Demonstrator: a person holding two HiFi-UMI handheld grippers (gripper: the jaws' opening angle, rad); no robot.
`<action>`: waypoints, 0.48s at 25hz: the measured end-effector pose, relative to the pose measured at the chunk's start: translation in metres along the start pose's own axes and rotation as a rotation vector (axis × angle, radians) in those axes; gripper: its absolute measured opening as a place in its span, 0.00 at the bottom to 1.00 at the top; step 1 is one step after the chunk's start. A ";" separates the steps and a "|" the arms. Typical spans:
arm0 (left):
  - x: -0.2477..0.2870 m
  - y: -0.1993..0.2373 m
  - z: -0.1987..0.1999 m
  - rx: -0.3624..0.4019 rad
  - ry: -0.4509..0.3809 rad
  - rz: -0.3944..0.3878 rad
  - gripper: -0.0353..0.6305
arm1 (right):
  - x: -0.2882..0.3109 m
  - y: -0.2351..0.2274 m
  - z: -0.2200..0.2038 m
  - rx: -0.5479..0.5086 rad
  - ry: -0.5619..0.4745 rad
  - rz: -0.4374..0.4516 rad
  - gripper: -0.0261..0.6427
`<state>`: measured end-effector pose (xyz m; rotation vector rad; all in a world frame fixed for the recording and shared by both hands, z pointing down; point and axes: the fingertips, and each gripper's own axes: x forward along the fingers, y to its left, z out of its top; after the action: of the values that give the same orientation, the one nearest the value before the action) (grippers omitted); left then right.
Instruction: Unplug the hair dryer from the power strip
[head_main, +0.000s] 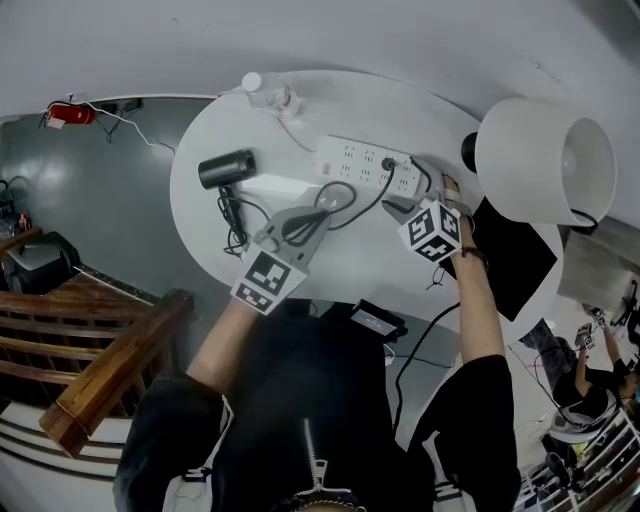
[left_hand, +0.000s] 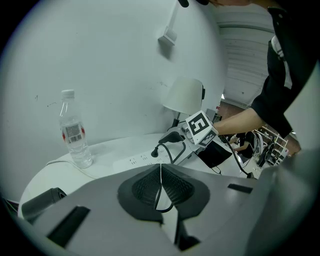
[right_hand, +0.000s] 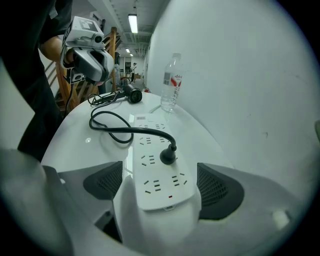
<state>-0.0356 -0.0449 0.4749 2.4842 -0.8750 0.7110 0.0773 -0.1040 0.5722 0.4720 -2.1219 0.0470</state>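
Observation:
A white power strip (head_main: 365, 165) lies across the far side of the round white table (head_main: 350, 265). A black plug (head_main: 388, 163) sits in it, and its black cable (head_main: 362, 207) loops left to the black hair dryer (head_main: 227, 168). My right gripper (head_main: 405, 195) stands open astride the strip's near end (right_hand: 155, 165); the pads (right_hand: 220, 192) flank it without pressing, and the plug (right_hand: 167, 156) is just ahead. My left gripper (head_main: 322, 208) is shut on the cable's loop (left_hand: 167, 204) at mid-table.
A clear water bottle (head_main: 268, 95) stands at the table's far edge. A large white lamp shade (head_main: 545, 160) rises at the right beside a flat black pad (head_main: 515, 255). A black adapter (head_main: 378, 318) hangs at the near edge. Wooden railing (head_main: 90, 340) runs at the left.

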 end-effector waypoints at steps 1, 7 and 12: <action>0.001 -0.001 0.000 0.001 0.003 -0.002 0.07 | 0.002 -0.002 0.000 0.003 -0.002 0.011 0.71; 0.007 -0.009 -0.004 0.001 0.019 -0.014 0.07 | 0.017 -0.008 0.000 0.057 -0.013 0.085 0.72; 0.010 -0.015 -0.007 -0.009 0.023 -0.023 0.07 | 0.024 -0.015 0.000 0.120 -0.027 0.113 0.72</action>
<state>-0.0216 -0.0353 0.4829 2.4698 -0.8380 0.7243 0.0710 -0.1257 0.5899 0.4250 -2.1791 0.2346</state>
